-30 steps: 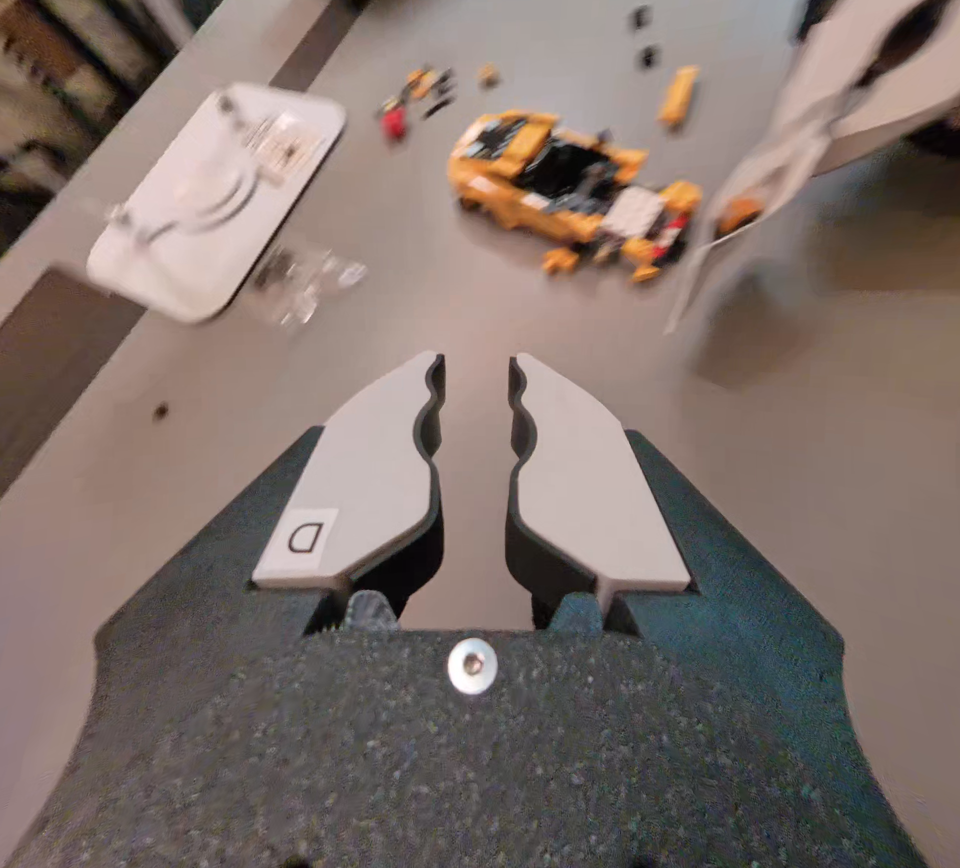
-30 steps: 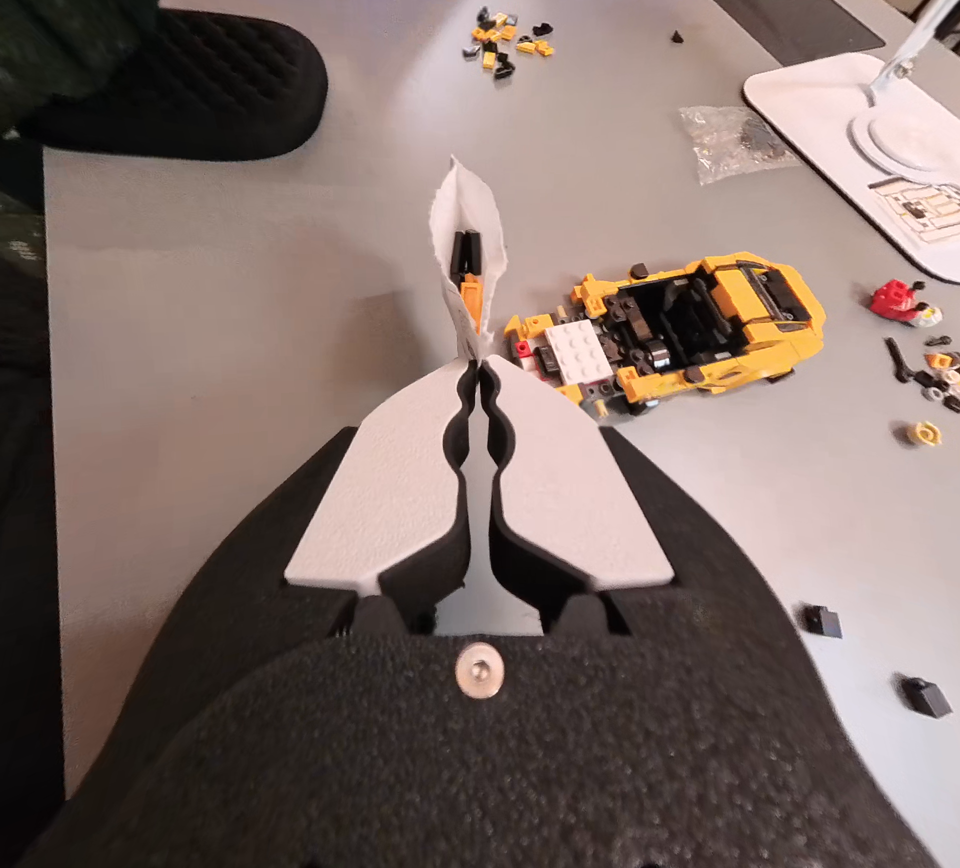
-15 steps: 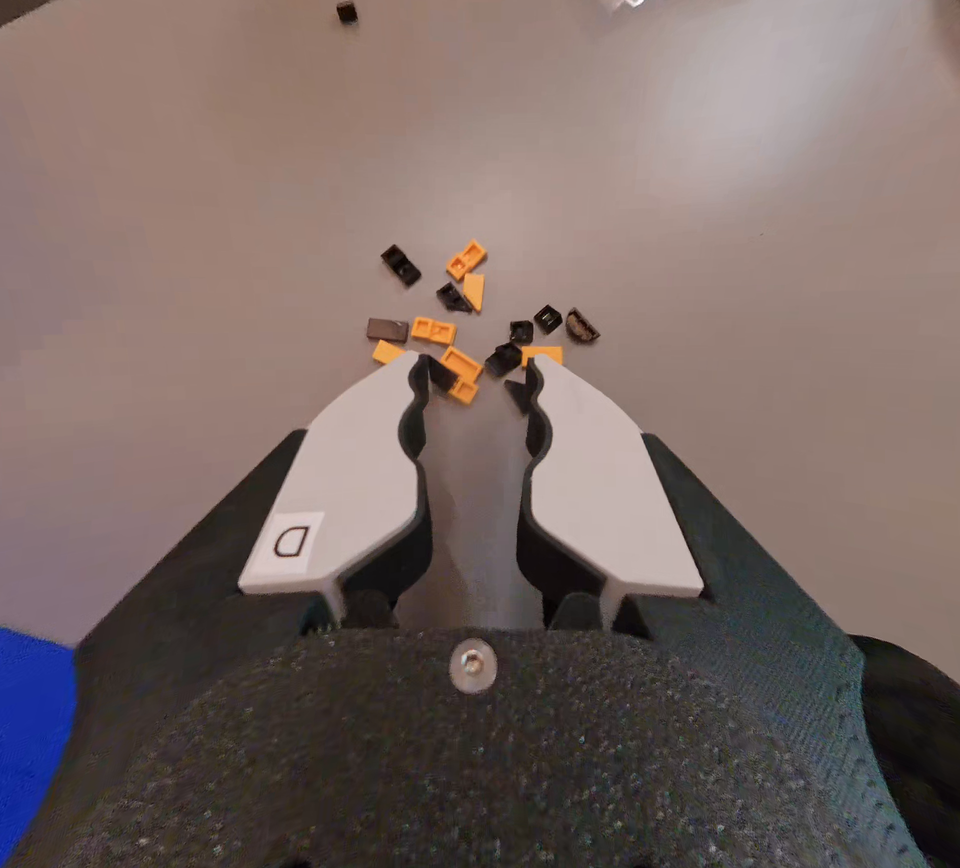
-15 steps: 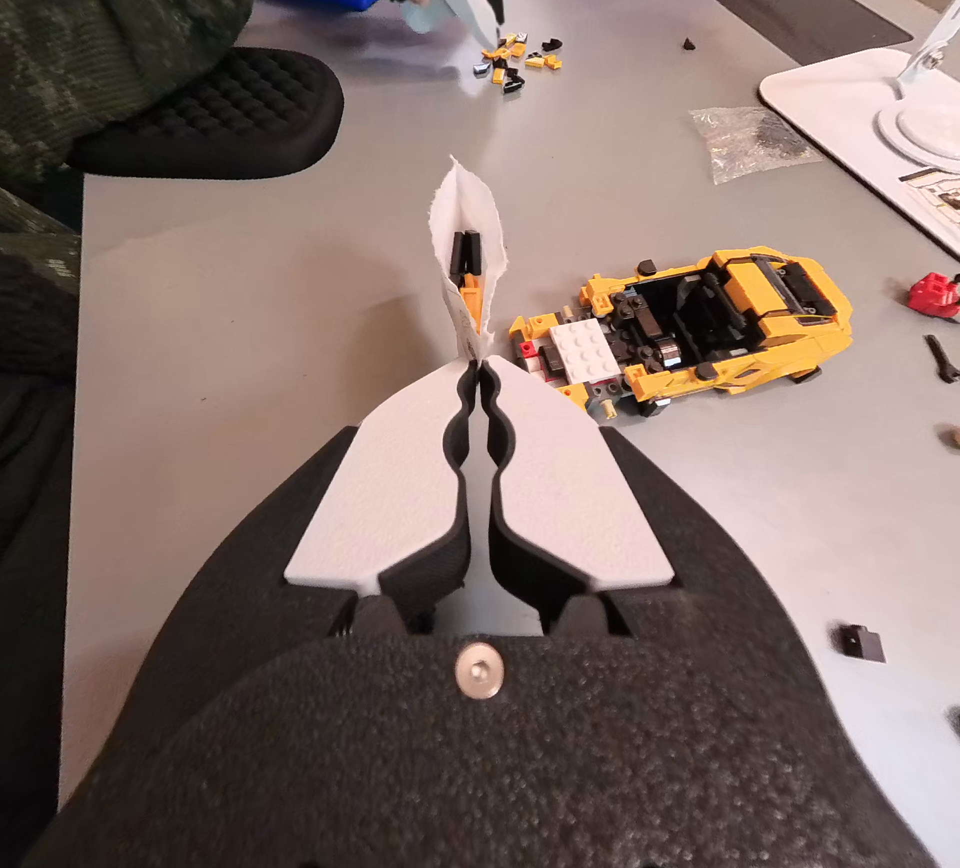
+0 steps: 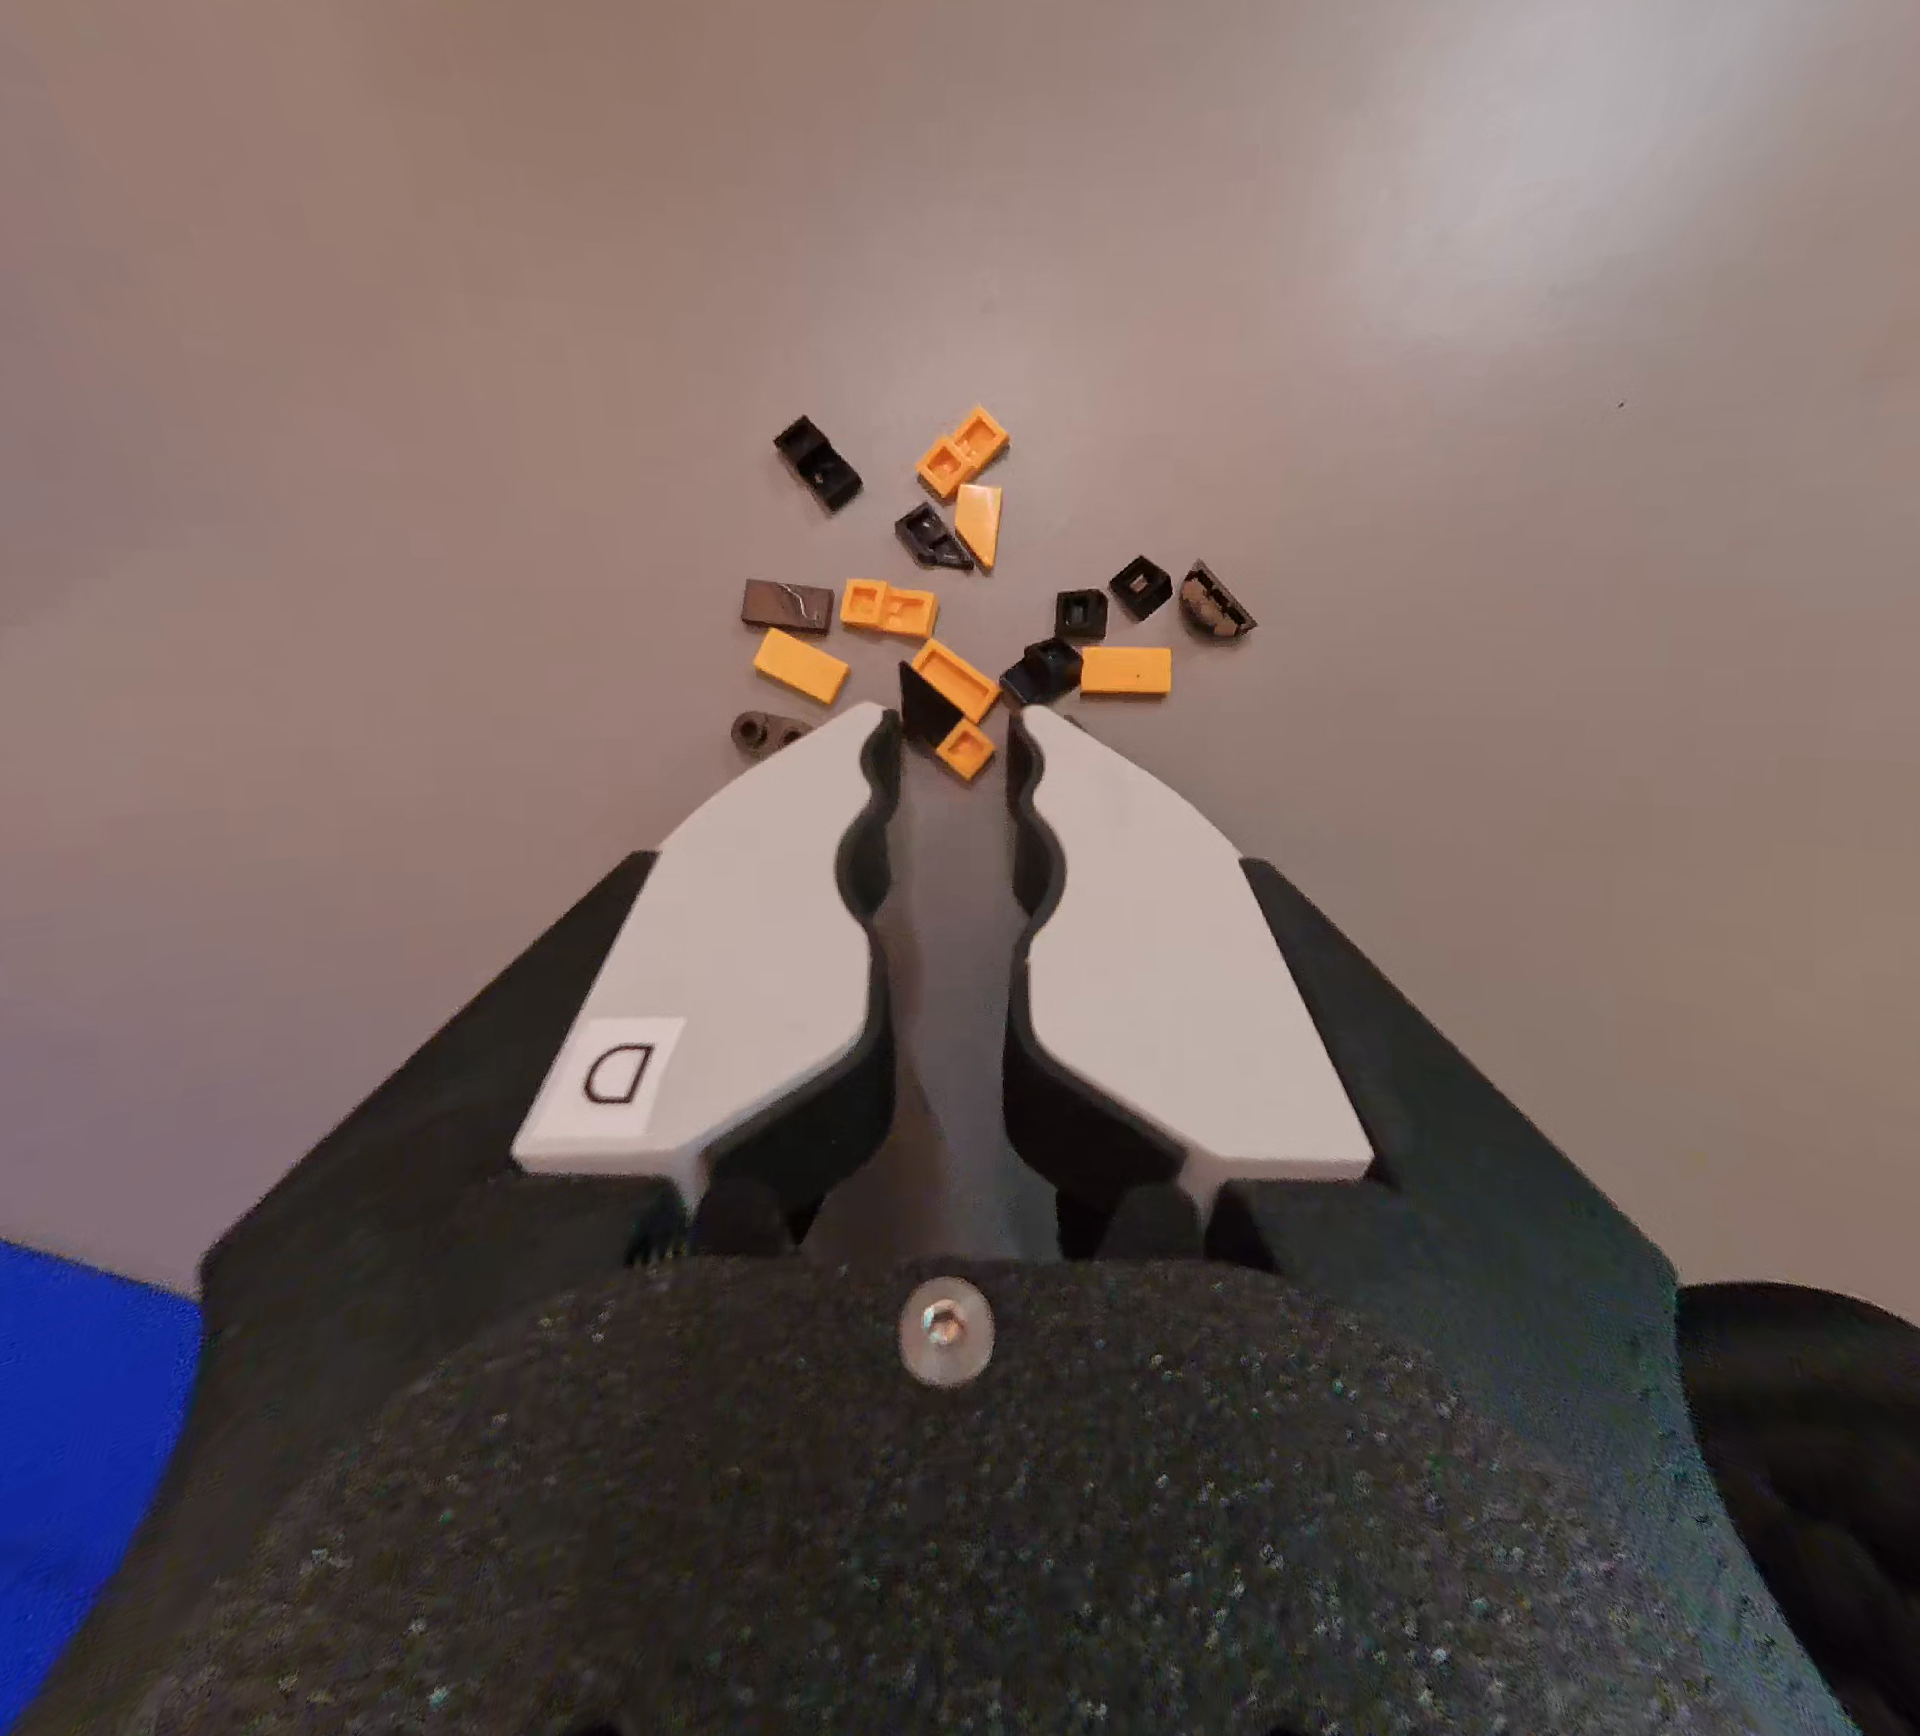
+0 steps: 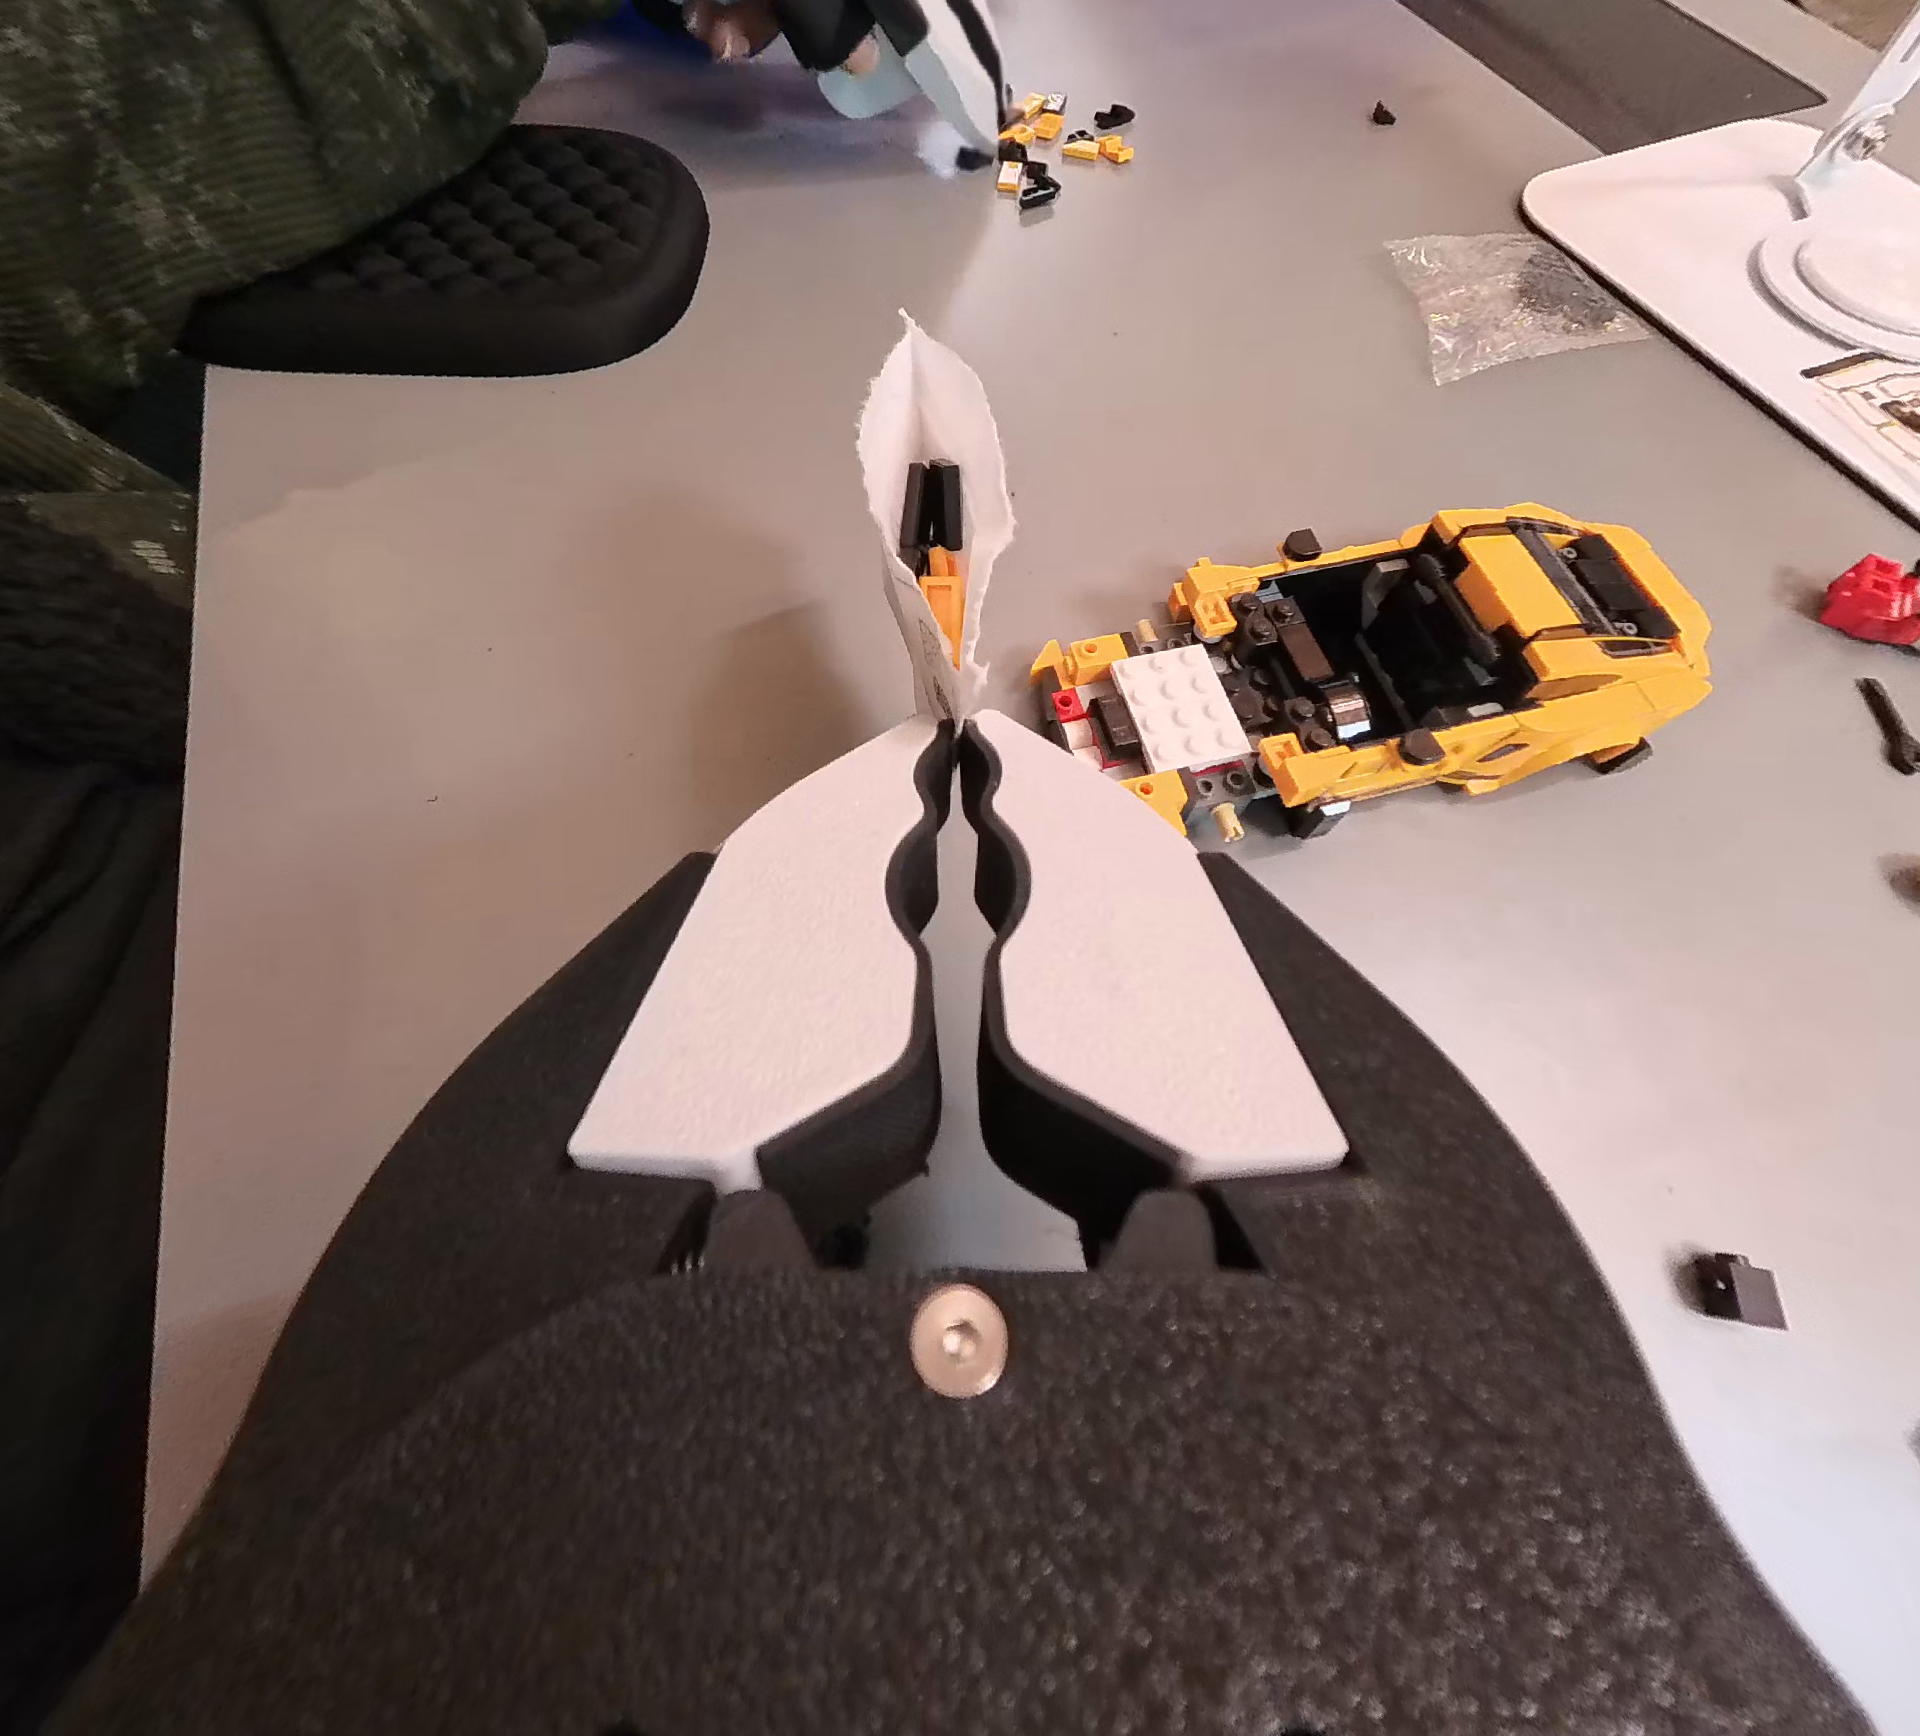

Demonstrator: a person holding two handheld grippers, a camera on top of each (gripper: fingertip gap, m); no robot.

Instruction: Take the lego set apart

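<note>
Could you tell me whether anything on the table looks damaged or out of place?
The yellow car is partly stripped, its roof gone and white plate bared, as the task expects. The right gripper pinches a torn white paper bag with ragged edges, holding black and orange pieces. Loose pieces lie scattered before the open left gripper.

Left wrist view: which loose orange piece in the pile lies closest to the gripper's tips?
The small orange square piece, lying just beyond the gap of the left gripper, beside a black wedge. The other orange pieces lie farther out.
</note>
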